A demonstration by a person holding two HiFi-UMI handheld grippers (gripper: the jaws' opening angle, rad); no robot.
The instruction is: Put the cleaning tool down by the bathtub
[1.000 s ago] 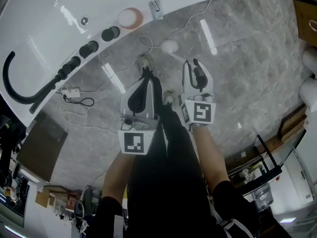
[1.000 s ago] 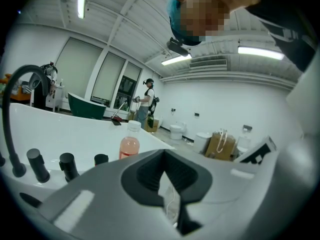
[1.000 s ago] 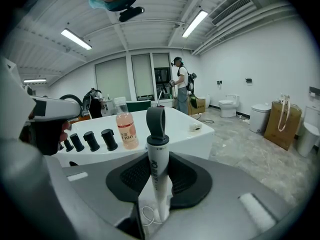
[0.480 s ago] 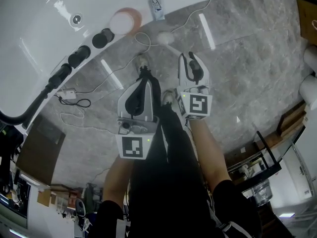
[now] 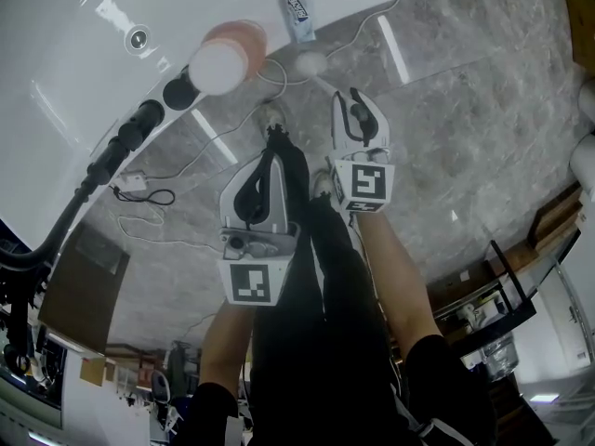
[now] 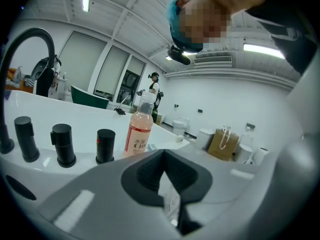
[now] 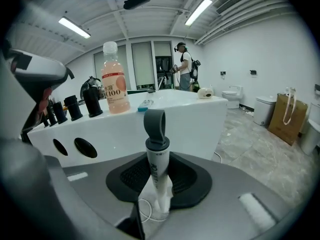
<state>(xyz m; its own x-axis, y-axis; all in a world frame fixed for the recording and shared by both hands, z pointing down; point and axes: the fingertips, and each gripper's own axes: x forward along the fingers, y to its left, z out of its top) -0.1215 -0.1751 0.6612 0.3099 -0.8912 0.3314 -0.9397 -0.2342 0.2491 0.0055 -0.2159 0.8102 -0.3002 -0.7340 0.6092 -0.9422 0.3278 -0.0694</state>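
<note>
So the right gripper (image 7: 156, 159) is clamped on the cleaning tool (image 7: 154, 129). It has a white handle with a grey loop on top and stands upright between the pads, and its lower end runs down past them. The left gripper (image 6: 164, 156) looks closed tip to tip with nothing in it, off to the side and facing the black taps (image 6: 62, 144) on the rim. The tool is in the air over the grey floor (image 7: 250, 144), just in front of the white bathtub (image 7: 165, 114), whose rim carries a pink bottle (image 7: 114, 89).

The step in hand looks like the put-down by the tub. To do it well:
- Go straight down and keep the handle from tipping.
- Aim for bare floor near the tub wall, clear of the white cable (image 7: 145, 211) below the jaws.
- Let the bottom end touch and settle before spreading the jaws.
- It is tall and thin and will probably topple, so lean it on the tub side or lay it flat.
- Back out along the jaws so the loop doesn't snag.
</note>
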